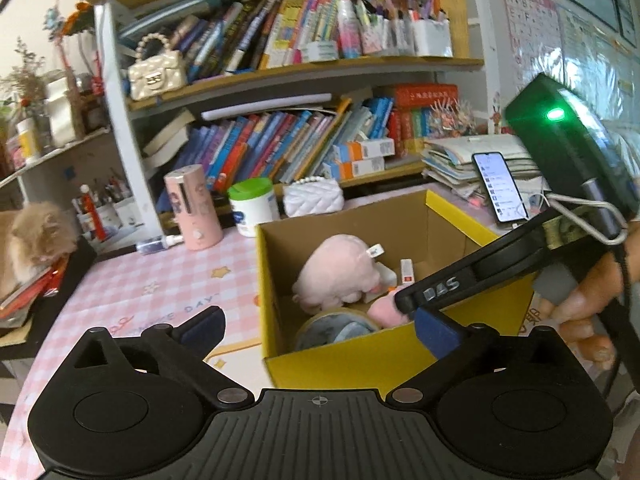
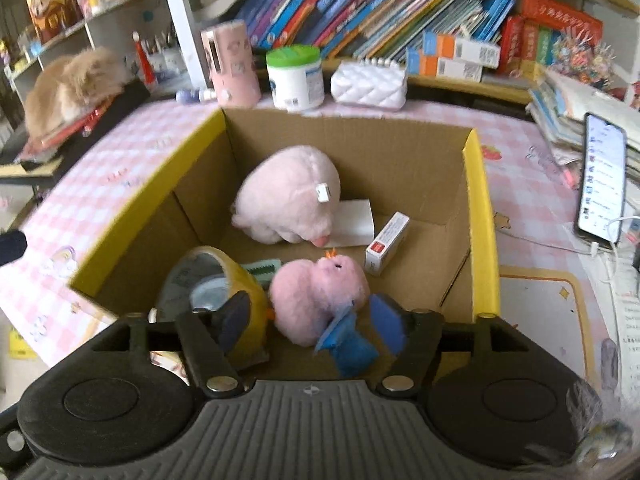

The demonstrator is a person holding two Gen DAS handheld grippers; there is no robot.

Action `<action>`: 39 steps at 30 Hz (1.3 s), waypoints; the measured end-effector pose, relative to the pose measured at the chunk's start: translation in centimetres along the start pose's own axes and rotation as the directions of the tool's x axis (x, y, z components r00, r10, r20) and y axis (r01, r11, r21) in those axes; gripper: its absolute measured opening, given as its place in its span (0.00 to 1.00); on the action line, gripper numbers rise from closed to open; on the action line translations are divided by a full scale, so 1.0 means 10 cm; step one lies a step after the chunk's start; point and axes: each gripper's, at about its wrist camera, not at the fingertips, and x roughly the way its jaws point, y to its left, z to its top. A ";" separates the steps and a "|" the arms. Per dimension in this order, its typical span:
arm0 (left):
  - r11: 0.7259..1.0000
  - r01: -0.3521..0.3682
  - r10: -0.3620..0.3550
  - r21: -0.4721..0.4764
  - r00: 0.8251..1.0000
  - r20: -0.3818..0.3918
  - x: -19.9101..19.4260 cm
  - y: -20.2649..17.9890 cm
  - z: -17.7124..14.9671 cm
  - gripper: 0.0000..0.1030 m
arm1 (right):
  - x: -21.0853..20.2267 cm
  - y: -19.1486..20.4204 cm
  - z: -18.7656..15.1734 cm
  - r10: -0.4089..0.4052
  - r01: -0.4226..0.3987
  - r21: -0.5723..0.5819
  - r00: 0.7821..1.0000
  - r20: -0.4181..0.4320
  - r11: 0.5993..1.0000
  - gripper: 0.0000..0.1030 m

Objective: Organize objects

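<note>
here the yellow cardboard box (image 2: 478, 200) stands open on the pink checked tablecloth (image 1: 132, 280), and the things being tidied lie inside it. the right gripper (image 2: 312, 320) hangs over the near end of the box with its jaws apart, and the small pink plush bird (image 2: 320, 292) with a blue tail sits on the box floor between the blue pads, which do not press on it. just left of the bird a roll of yellow tape (image 2: 224, 280) stands on edge, partly behind the left pad. further in, a larger pink plush (image 2: 288, 196) lies on its side against a white card, and a small white and red carton (image 2: 386, 242) rests near the right wall. the left gripper (image 1: 320, 328) sits outside the box at its near left corner, jaws spread wide and holding nothing; from its view the right tool's black arm reaches down into the box, with a hand (image 1: 580, 308) on its handle. behind the box stand a pink cylinder (image 1: 194, 208), a white tub with a green lid (image 1: 254, 206) and a white quilted bag (image 1: 314, 196), before shelves of books. a lit phone (image 2: 604, 178) leans at the right, and a ginger cat (image 2: 72, 80) lies on a side table at the left.
</note>
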 end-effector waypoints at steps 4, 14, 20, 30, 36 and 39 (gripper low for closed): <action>1.000 -0.003 0.004 -0.026 1.000 0.012 -0.17 0.14 -0.08 1.00 | -0.27 0.12 -0.08 -0.047 0.045 0.025 0.996 0.075 0.999 0.79; 0.990 -0.023 0.022 -0.138 1.000 -0.008 -0.67 0.67 -0.41 1.00 | -0.82 0.55 -0.46 -0.236 0.203 0.184 0.955 0.180 0.962 0.96; 0.980 -0.036 0.031 -0.194 0.999 -0.031 -0.93 0.92 -0.66 1.00 | -0.99 0.97 -0.84 -0.322 0.278 0.240 0.931 0.171 0.930 1.00; 0.958 -0.115 0.104 -0.261 0.993 -0.057 -1.22 1.26 -1.00 1.00 | -1.07 1.66 -1.38 -0.347 0.319 0.194 0.928 0.133 0.928 1.00; 0.960 -0.104 0.085 -0.260 0.993 -0.085 -1.30 1.36 -1.15 1.00 | -1.08 1.92 -1.50 -0.346 0.321 0.180 0.929 0.131 0.930 1.00; 0.966 -0.101 0.080 -0.239 0.992 -0.097 -1.32 1.36 -1.20 1.00 | -1.06 2.01 -1.55 -0.344 0.321 0.175 0.931 0.120 0.931 1.00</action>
